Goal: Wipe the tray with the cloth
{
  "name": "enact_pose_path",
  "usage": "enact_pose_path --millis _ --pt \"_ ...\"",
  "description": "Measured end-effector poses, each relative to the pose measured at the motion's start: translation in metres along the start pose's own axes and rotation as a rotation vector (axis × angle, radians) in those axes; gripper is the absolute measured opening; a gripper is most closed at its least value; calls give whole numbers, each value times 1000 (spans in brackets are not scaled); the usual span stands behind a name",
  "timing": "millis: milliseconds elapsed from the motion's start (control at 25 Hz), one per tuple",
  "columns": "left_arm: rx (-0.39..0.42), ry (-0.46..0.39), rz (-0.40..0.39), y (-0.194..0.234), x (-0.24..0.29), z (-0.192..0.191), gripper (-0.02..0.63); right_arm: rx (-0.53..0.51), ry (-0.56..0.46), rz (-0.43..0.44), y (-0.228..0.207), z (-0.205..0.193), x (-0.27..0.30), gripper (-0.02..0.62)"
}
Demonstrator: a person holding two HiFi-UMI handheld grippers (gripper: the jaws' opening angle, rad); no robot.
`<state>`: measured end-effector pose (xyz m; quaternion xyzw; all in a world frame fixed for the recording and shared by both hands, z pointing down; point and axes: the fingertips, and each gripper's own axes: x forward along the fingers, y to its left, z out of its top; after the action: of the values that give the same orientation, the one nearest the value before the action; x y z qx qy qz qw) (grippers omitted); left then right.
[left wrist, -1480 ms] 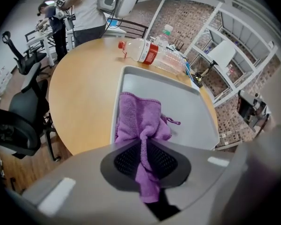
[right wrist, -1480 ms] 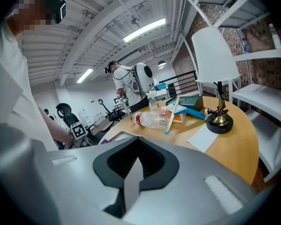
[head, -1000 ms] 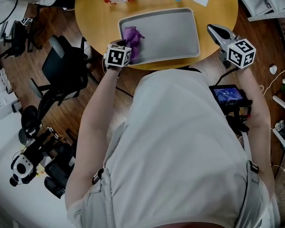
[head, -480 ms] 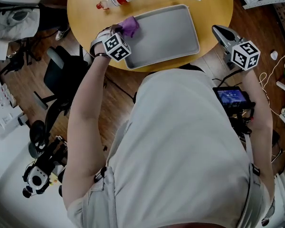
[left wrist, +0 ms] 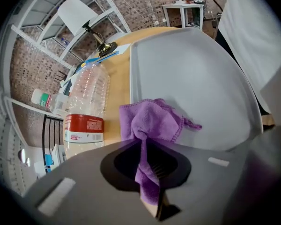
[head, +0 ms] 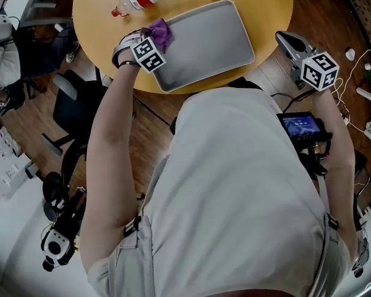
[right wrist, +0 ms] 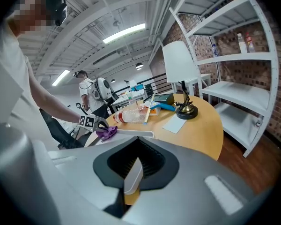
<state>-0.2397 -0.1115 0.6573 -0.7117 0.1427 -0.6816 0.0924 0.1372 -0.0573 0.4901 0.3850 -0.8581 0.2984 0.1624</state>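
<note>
While tight between left fingers [left wrist: 152, 210], cloth [left wrist: 155, 120] at tray [left wrist: 196, 69] corner.

Cloth [left wrist: 154, 121]: purple. Tray [head: 210, 39]: plain light grey. Table [head: 99, 5]: yellow-orange wood tone. Bottle [left wrist: 86, 111]: clear, with a red label carrying white print and a red cap. Marker cube [head: 318, 70]: white faces, black square patterns. Lamp [right wrist: 180, 62]: white shade, brass base

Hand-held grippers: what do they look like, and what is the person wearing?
The left hand-held gripper and the right hand-held gripper have smooth grey bodies with a dark recess round the jaws. The left cube and right cube are white with black square markers. The person wears a light short-sleeved shirt.
</note>
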Motion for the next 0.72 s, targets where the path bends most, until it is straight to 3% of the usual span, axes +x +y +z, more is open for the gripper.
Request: enact_pose_path --millis 320,720 --pt "-17 12 -6 -11 1 2 29 -8 -1 -2 3 -1 -5 2" --pt "18 -41 -87 -92 -16 18 29 -37 11 65 4 5 14 3"
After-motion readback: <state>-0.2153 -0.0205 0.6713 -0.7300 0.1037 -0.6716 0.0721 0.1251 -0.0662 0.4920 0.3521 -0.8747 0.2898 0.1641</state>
